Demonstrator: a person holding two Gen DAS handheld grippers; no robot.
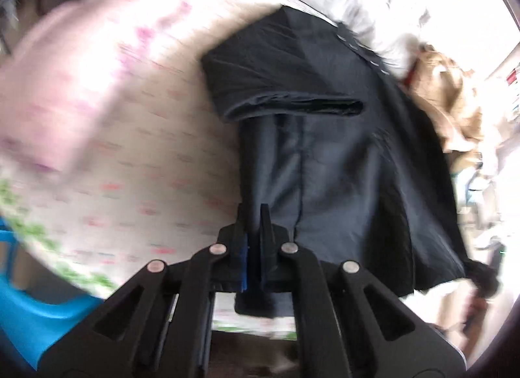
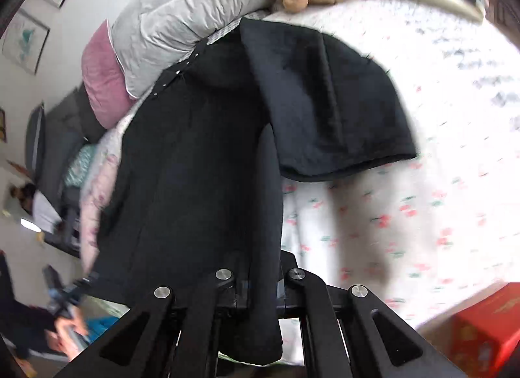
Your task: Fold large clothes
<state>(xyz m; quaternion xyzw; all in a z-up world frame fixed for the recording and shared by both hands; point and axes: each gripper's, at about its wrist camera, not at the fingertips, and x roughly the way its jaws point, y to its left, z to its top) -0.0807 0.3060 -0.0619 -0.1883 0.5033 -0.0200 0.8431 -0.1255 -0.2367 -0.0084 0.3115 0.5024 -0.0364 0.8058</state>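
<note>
Left tongs (image 1: pixel 255 225) and right tongs (image 2: pixel 263 275) both clamped on hem of dark garment (image 1: pixel 328 137). Garment on bed (image 2: pixel 406 215), long axis toward 12 o'clock; both arms equally near.

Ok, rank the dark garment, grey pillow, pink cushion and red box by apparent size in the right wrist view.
1. dark garment, by far the largest, though nearest the camera.
2. grey pillow.
3. pink cushion and red box: look alike, the box cut off at the edge, so unranked.
</note>
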